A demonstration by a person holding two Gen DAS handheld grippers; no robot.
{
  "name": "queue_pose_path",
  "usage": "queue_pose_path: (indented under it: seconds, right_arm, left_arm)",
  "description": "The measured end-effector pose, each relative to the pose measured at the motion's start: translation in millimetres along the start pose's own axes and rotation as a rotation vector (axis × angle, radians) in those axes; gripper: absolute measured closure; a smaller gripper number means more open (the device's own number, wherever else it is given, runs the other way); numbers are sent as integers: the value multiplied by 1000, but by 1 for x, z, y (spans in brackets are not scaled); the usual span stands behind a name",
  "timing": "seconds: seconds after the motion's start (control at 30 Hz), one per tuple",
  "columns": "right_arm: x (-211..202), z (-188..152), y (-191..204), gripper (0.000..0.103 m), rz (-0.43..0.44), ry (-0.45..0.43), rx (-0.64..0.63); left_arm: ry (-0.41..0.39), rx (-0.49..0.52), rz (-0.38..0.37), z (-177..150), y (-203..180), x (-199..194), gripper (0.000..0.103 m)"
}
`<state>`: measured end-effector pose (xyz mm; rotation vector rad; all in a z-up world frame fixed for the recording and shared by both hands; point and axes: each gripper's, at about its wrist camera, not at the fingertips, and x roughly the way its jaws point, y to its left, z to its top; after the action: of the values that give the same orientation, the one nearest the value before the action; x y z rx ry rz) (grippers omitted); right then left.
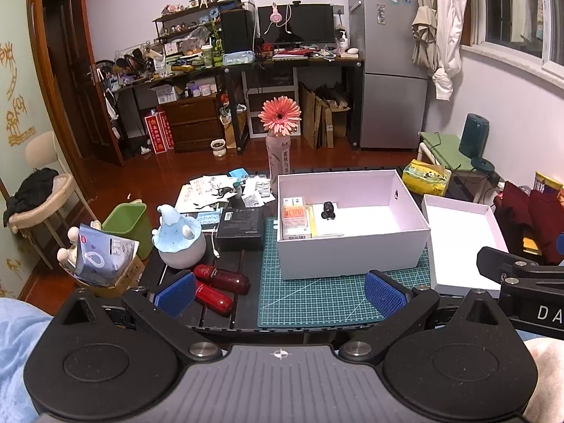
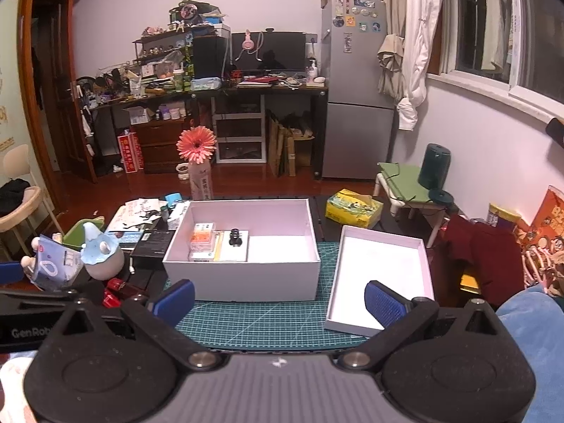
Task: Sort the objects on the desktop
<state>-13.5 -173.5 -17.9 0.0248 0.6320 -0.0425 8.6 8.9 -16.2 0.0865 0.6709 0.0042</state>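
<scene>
**A:** Above the near edge of the green cutting mat (image 1: 317,299), you are holding the left gripper (image 1: 278,290) with its jaws spread wide and nothing between them. The right gripper (image 2: 278,299) is the same: wide apart, carrying nothing.

**B:** So which thing should I be taking?

**A:** I think the two red cylinders (image 1: 222,283). They are lying on the dark table, just beside the left blue pad (image 1: 176,292). The white box (image 1: 352,250) is standing on the mat and is already holding some packets (image 1: 296,220) and a small black figure (image 1: 328,210) at its left end. The right part is free.

**B:** How should I be gripping?

**A:** Be turning the left gripper so the pads are closing across the nearer cylinder, not along it. It is round, so it may be rolling away if you are pushing it from one side only.

**B:** And the space?

**A:** The blue-topped ornament (image 1: 178,243) and the black box (image 1: 241,231) are standing close behind the cylinders, so be coming from the near side. Be lifting over the box wall. The lid (image 2: 380,275) is lying to the right of the box, under your right gripper.
</scene>
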Motion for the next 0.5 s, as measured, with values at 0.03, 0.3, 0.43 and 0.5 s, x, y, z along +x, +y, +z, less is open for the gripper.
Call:
queue_pose_path:
  seconds: [0.03,0.3,0.43,0.5]
  right_arm:
    - [0,0,0,0,3,-1,-1]
    - [-1,0,4,1,-6,-57,-13]
    - [0,-1,8,1,-20,-75,-47]
    - [2,-2,11,1,-29,-67,-66]
  left_arm:
    - [-1,0,-3,0,0,0,0]
    - [-12,-13,32,0,0,4,1]
    - [-21,-12,41,0,-1,4,4]
    - [-30,0,52,-1,-4,4,4]
